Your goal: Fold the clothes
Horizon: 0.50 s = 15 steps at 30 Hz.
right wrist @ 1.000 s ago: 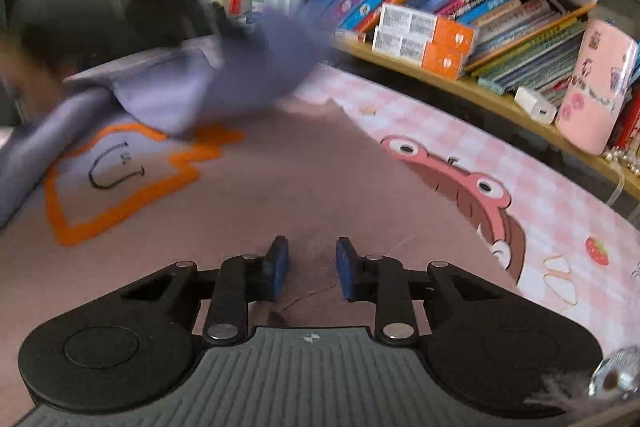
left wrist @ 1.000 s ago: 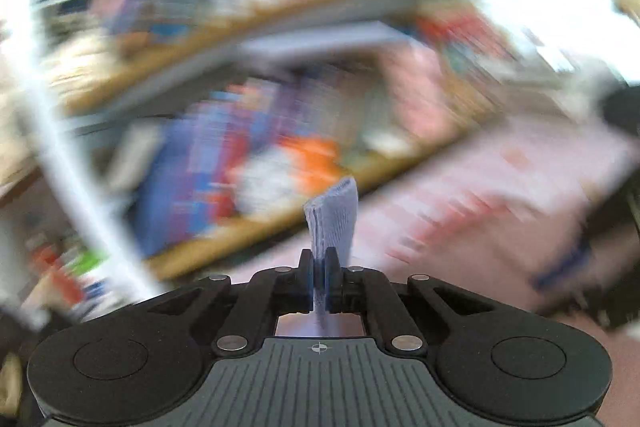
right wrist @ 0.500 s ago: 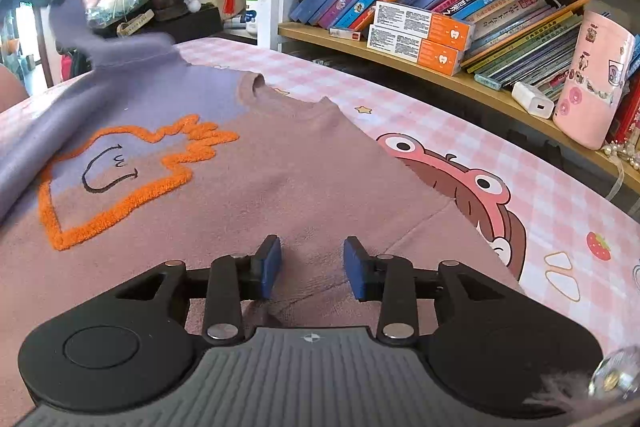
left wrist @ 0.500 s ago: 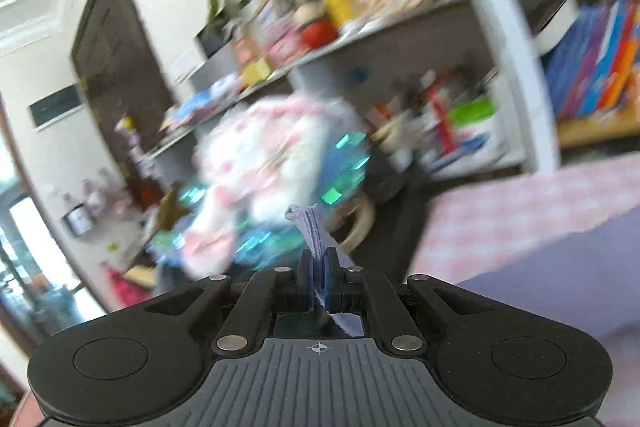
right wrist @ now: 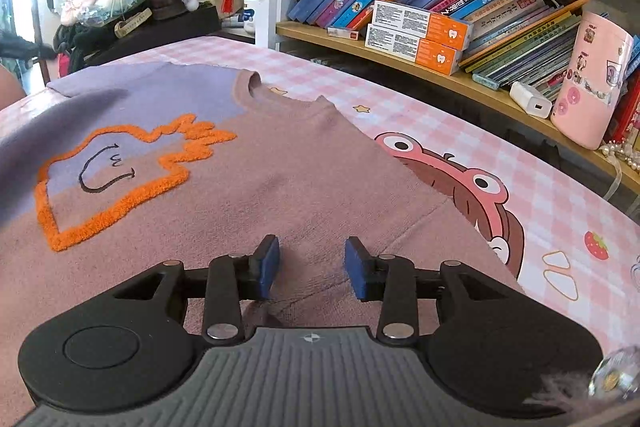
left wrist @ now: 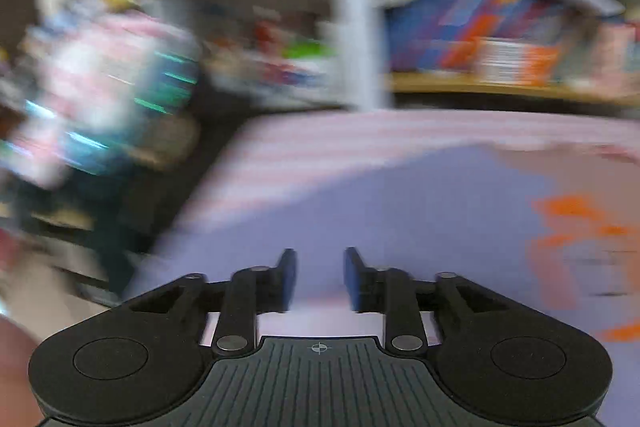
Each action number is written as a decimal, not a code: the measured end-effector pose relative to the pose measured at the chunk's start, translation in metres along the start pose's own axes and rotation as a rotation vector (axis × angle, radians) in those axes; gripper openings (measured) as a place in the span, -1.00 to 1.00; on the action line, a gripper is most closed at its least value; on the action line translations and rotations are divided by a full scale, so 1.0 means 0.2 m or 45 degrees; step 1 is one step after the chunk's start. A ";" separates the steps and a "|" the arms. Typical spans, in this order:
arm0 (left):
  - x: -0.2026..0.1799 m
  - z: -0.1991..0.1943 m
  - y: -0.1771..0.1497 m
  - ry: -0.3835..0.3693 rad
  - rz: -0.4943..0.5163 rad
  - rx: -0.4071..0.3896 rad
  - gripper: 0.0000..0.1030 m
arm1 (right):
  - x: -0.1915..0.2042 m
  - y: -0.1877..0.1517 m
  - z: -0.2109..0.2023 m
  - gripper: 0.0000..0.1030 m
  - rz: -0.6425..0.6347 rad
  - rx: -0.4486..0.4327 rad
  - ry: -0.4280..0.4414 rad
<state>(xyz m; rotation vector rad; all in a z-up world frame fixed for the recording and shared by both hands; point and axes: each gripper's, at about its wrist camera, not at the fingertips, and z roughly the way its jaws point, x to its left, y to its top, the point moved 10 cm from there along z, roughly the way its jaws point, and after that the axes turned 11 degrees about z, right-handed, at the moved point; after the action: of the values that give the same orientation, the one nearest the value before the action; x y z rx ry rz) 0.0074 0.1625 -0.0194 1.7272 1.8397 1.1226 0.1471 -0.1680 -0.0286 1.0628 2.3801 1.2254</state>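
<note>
Fuzzy mauve-and-lilac sweater point(right wrist: 288, 183) with looped orange trim lies flat; above it, left gripper point(left wrist: 319, 277) opening, empty, right gripper point(right wrist: 310, 263) parted, empty.

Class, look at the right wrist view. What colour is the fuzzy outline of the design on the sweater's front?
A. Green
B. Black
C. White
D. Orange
D. The fluffy outline on the sweater is bright orange, looping around a small black smiling face where the purple and mauve panels meet.
</note>
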 end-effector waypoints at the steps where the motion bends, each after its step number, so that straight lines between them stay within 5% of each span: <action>1: -0.10 0.01 0.00 -0.080 -0.013 0.001 -0.01 | 0.00 0.00 0.00 -0.31 -0.001 0.001 0.000; 4: -0.27 0.02 -0.01 -0.184 -0.041 0.008 0.17 | -0.03 0.00 -0.05 -0.01 0.018 -0.012 -0.010; 7: -0.26 0.04 -0.03 -0.113 -0.055 0.049 0.48 | -0.06 0.00 -0.12 0.01 0.030 -0.043 -0.015; 12: -0.21 0.03 -0.05 -0.151 -0.168 0.067 0.49 | 0.04 -0.02 -0.17 0.01 -0.041 -0.046 0.108; 15: -0.26 0.02 -0.03 -0.146 -0.123 0.055 0.54 | 0.15 -0.05 -0.15 0.07 -0.133 -0.007 0.163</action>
<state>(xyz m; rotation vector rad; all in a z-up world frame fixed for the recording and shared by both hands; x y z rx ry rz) 0.0167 0.1151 -0.0390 1.6704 1.8682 0.9330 0.1052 -0.1693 -0.0156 0.8699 2.4910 1.2981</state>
